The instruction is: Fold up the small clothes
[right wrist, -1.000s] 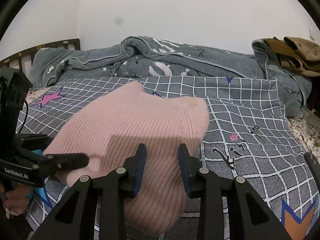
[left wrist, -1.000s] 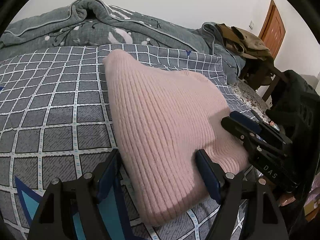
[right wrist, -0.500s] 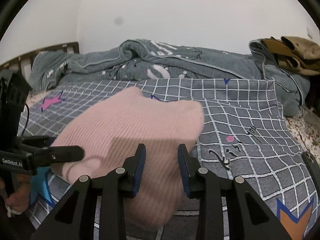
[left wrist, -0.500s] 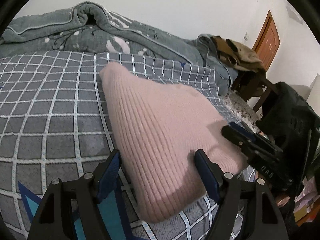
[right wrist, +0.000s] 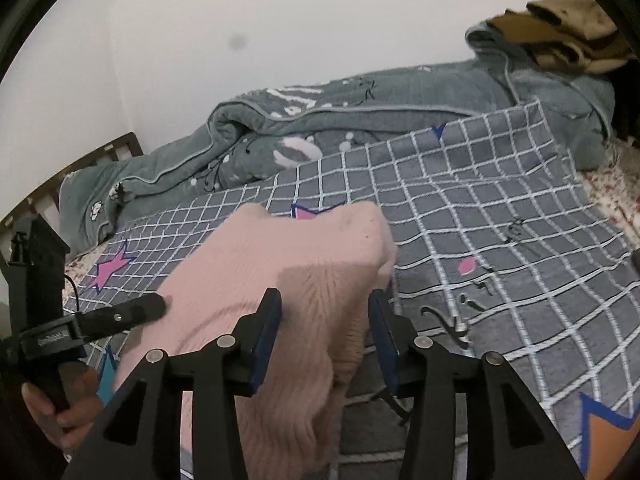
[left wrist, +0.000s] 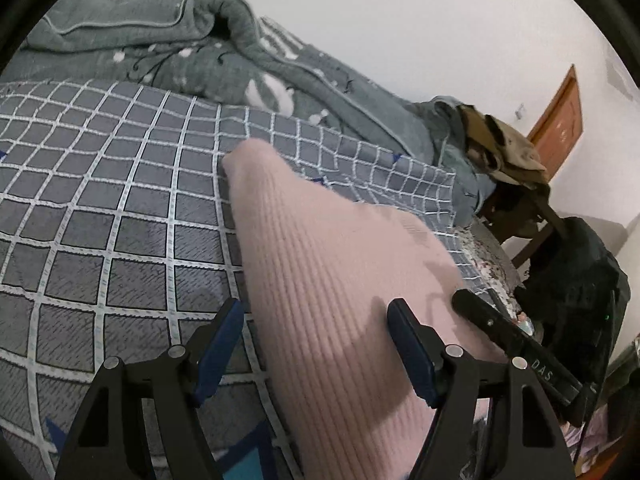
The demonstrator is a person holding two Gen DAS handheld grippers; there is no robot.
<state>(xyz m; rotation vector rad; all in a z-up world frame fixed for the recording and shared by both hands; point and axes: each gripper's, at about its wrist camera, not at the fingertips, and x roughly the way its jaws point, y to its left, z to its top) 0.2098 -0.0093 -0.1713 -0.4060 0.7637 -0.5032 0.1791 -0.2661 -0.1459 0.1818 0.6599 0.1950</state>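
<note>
A pink ribbed knit hat (left wrist: 340, 288) lies flat on the grey checked bedspread (left wrist: 120, 208). It also shows in the right wrist view (right wrist: 272, 280). My left gripper (left wrist: 316, 344) is open, its blue-padded jaws standing wide over the hat's near left edge. My right gripper (right wrist: 326, 332) is open, jaws either side of the hat's near right corner, above the knit. Each gripper shows in the other's view: the right one (left wrist: 516, 356) over the hat's right edge, the left one (right wrist: 96, 320) at the hat's left edge.
A rumpled grey-green quilt (left wrist: 240, 60) lies along the far side of the bed, also in the right wrist view (right wrist: 320, 120). Brown clothes (left wrist: 500, 144) sit on a chair at the right. A black bag (left wrist: 572, 292) stands by the bed. An orange door (left wrist: 560, 120) is behind.
Both grippers have drawn back and tilted over the hat, which stays flat on the bedspread. The right gripper's jaws have opened wider. The left gripper stays open.
</note>
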